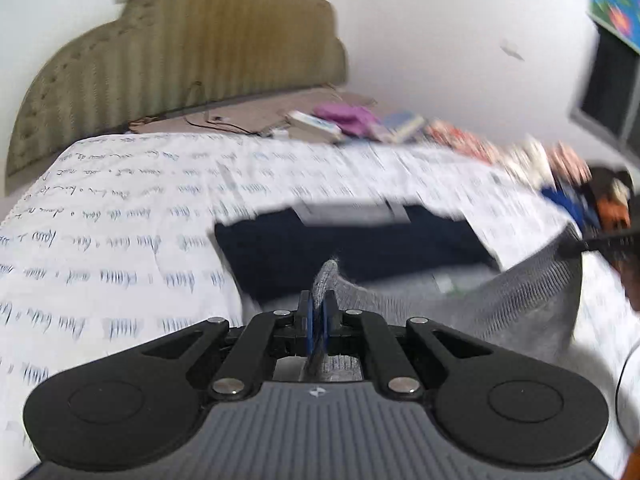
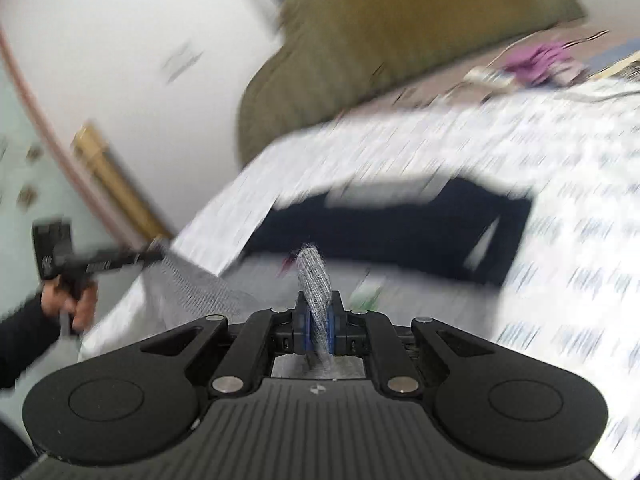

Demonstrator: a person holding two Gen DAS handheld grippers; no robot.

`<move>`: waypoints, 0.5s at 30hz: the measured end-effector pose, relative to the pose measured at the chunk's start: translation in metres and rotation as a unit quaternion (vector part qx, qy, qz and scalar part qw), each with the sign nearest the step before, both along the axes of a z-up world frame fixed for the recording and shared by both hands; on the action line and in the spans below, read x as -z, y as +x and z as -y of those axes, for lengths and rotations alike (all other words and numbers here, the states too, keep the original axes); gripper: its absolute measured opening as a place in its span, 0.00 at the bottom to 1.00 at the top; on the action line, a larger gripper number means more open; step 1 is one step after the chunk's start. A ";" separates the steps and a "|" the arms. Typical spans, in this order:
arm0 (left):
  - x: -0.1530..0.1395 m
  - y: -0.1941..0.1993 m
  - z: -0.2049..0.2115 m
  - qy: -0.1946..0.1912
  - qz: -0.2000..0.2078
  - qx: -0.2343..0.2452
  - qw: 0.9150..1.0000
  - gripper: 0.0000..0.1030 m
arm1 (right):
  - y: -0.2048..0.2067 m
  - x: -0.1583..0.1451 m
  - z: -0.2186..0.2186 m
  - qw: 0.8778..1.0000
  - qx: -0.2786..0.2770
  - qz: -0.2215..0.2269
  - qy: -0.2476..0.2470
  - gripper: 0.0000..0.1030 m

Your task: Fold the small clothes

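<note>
We have the grey knit garment (image 1: 520, 292) pinched at two corners. The left gripper (image 1: 319, 312) is clamped tight on a bunched edge that pokes up between its blue pads, and the right gripper (image 2: 316, 316) is closed on a thicker roll of the same cloth. The fabric hangs stretched between us, just above the bed, with a dark navy garment (image 1: 348, 248) lying flat beyond it.

Now the risks. Our left grip holds only a thin nip of edge, so a sharp tug from the other side could pull it free, and the piece would drop in a heap. If we carry the two corners unevenly, the fold will likely land skewed. The hanging cloth could also drag across the navy piece and rumple it.

The surface is a bed under a white sheet (image 1: 120, 248) printed with rows of blue script, soft and a bit wrinkled. Behind it stands an olive padded headboard (image 1: 180, 52) against a white wall (image 1: 460, 28). Books and a purple cloth (image 1: 348, 116) clutter the far edge, though it is all blurred.
</note>
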State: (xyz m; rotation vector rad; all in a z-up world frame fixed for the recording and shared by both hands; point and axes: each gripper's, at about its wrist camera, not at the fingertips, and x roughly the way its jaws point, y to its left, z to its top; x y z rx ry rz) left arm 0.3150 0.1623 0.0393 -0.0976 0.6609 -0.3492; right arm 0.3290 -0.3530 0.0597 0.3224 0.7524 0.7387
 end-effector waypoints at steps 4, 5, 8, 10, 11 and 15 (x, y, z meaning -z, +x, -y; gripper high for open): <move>0.008 0.064 0.002 -0.008 0.005 -0.041 0.999 0.04 | 0.070 0.011 0.012 0.999 0.047 -0.004 0.017 0.12; 0.011 0.081 0.004 -0.009 0.003 -0.046 0.999 0.04 | 0.086 0.017 0.012 0.998 0.054 -0.008 0.013 0.12; 0.021 0.133 0.010 -0.001 -0.001 -0.059 0.998 0.04 | 0.136 0.038 0.011 0.996 0.084 -0.032 -0.004 0.12; 0.028 0.161 0.015 -0.001 -0.003 -0.070 0.998 0.04 | 0.166 0.053 0.003 0.993 0.105 -0.047 -0.013 0.12; 0.031 0.174 0.019 0.002 -0.005 -0.075 0.997 0.04 | 0.176 0.060 0.000 0.992 0.111 -0.053 -0.010 0.12; 0.050 0.211 0.029 0.021 -0.011 -0.084 0.996 0.04 | 0.211 0.086 -0.003 0.988 0.134 -0.071 -0.018 0.12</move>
